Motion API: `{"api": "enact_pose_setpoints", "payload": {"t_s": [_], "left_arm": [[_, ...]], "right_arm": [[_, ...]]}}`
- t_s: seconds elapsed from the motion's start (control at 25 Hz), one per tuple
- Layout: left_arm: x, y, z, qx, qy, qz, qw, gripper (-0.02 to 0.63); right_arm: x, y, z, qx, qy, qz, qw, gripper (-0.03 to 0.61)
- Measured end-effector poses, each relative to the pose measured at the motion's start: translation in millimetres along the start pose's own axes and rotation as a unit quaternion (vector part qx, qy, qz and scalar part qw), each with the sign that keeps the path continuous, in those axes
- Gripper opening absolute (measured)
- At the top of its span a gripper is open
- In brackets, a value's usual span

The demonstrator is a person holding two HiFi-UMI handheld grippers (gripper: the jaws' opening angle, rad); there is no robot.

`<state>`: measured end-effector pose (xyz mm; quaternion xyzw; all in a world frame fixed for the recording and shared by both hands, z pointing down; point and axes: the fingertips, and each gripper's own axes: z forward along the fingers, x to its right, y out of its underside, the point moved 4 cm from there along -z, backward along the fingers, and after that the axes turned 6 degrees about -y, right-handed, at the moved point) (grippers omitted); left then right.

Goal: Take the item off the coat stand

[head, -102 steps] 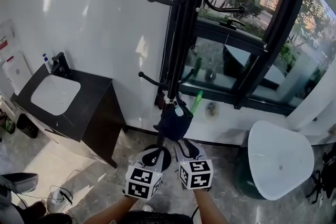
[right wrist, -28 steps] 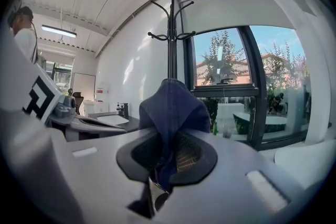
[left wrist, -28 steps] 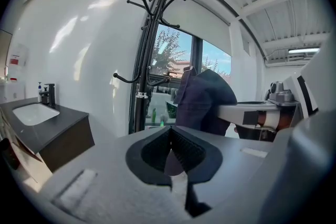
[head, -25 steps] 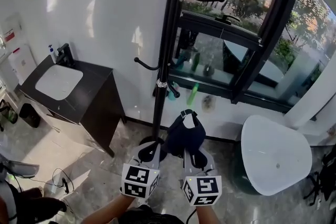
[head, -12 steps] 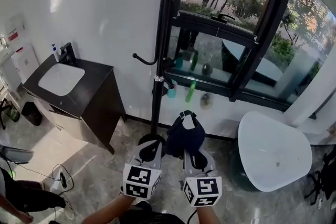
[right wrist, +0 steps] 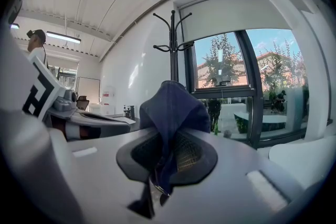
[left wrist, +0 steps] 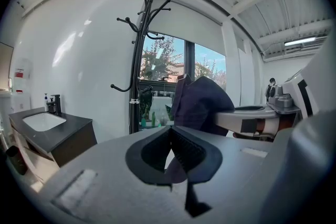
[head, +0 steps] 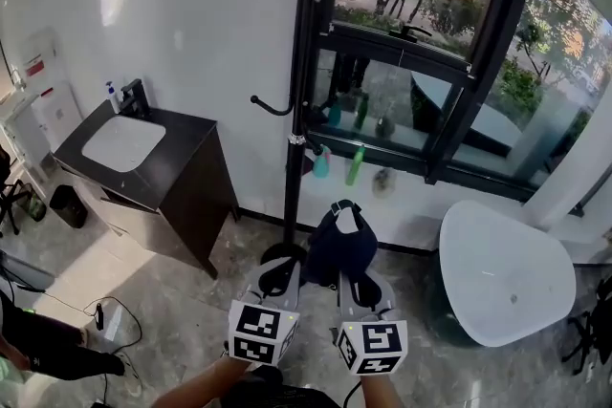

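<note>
Dark blue and soft, the cloth item (head: 339,246) is already clear of the coat stand (head: 298,100). It rises from the right gripper (head: 354,287), near and just right of the stand's base. The right fingers pinch a gathered fold at its lower edge, and the rest bulges up above them. It looks light and limp, unlikely to slip, and is best gripped by a bunched fold like this one.

The left gripper (head: 277,287), just beside, has its fingers pressed together on nothing.

Far left, a dark counter (head: 186,158) carries a white basin (head: 122,143) that looks empty. Small bottles (head: 355,165) stand on the window ledge, and their contents cannot be made out.
</note>
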<state>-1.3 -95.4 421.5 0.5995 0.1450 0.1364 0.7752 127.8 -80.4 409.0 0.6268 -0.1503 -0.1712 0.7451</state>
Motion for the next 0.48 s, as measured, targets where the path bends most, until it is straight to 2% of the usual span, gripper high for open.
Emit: {"api": "enact_pose_setpoints", "payload": {"t_s": [0.48], "left_arm": [[1.8, 1.1, -5.3, -0.002, -0.003, 0.006, 1.0, 0.005]], "right_arm": [[-1.6, 1.8, -3.3, 0.005, -0.002, 0.005, 1.0, 0.037]]}}
